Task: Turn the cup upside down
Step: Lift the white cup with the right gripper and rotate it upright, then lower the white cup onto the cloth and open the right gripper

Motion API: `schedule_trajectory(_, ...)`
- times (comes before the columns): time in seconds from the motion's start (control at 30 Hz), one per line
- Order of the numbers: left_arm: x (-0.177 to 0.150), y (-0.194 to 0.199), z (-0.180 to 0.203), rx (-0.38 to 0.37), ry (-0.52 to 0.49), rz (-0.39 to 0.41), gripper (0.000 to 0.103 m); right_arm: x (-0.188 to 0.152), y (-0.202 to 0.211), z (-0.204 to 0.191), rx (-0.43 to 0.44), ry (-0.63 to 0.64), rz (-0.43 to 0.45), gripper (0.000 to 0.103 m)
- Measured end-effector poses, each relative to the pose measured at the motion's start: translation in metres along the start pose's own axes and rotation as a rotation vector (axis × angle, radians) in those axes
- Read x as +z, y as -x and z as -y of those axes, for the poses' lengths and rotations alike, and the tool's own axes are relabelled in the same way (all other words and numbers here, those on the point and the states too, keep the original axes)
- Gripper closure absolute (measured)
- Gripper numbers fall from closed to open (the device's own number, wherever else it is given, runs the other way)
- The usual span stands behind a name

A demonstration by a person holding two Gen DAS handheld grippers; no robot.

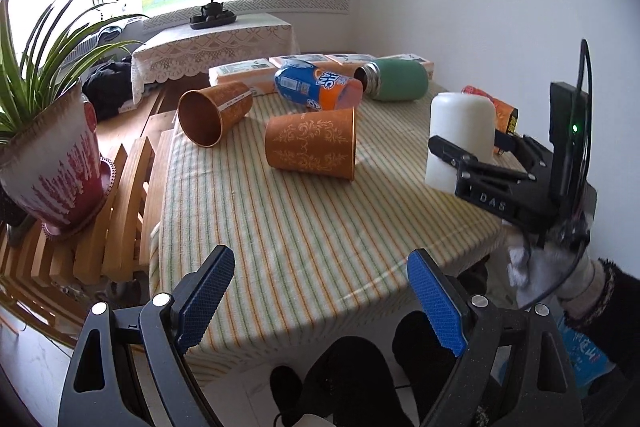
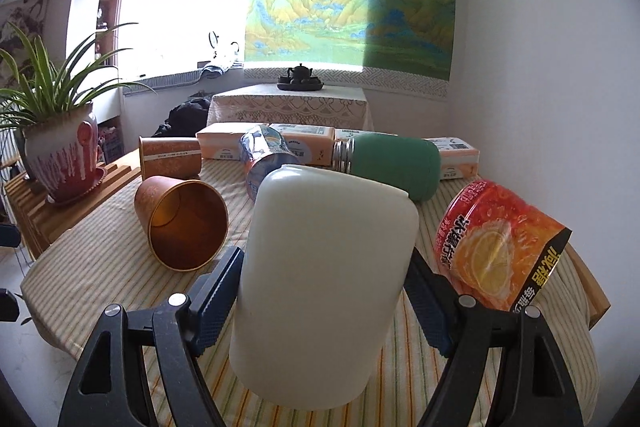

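Note:
A white cup (image 2: 324,259) stands upside down, closed base up and slightly tilted, between the pads of my right gripper (image 2: 326,291), which is shut on it near the striped tablecloth (image 2: 100,267). In the left wrist view the white cup (image 1: 460,139) and the right gripper (image 1: 472,155) show at the table's right side. My left gripper (image 1: 320,303) is open and empty over the table's front edge. Two orange patterned cups lie on their sides: one (image 1: 312,143) mid-table, one (image 1: 214,115) at the far left.
A blue-orange bottle (image 1: 316,87), a green flask (image 1: 394,79) and tissue packs (image 1: 244,73) lie at the back. An orange snack cup (image 2: 500,243) lies to the right of the white cup. A potted plant (image 1: 52,155) stands on a wooden rack at the left.

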State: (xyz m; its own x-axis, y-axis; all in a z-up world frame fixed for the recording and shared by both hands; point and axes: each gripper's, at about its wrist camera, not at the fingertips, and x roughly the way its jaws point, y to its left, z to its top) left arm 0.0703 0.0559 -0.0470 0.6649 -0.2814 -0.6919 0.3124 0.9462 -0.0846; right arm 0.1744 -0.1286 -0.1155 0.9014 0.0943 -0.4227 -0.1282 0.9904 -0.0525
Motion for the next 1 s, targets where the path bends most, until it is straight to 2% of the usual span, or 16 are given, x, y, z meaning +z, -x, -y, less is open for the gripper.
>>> schedule_trajectory(0.57,-0.002,0.005,0.03,0.002,-0.023,0.016,0.012,-0.021,0.024,-0.001,-0.001,0.026,0.057,0.028)
schedule_trajectory(1.0,-0.003,0.009,0.033,-0.001,-0.004,0.029,0.012,-0.027,0.029,-0.005,0.0,0.066,0.062,0.028)
